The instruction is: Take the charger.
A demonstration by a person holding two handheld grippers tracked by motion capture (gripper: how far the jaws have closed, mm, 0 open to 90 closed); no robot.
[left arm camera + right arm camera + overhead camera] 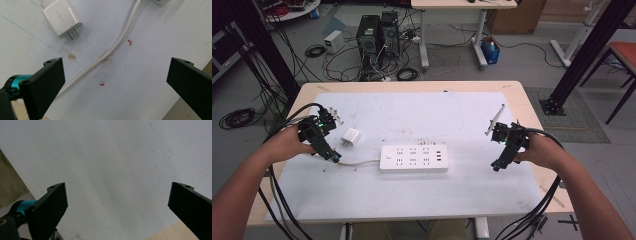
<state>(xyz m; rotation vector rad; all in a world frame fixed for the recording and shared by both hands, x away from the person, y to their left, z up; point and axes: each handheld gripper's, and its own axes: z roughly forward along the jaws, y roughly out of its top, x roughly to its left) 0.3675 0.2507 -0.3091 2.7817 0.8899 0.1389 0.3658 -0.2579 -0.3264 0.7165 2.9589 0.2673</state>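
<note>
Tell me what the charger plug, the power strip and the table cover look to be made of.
Charger plug: glossy white plastic, judging by the sharp highlights; its two prongs look like bare metal. Power strip: white plastic with a duller sheen, probably moulded. Table cover: a matte white sheet, scuffed and stained; whether paper or plastic is unclear.

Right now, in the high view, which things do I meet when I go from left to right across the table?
Left tool → white charger → white power strip → right tool.
</note>
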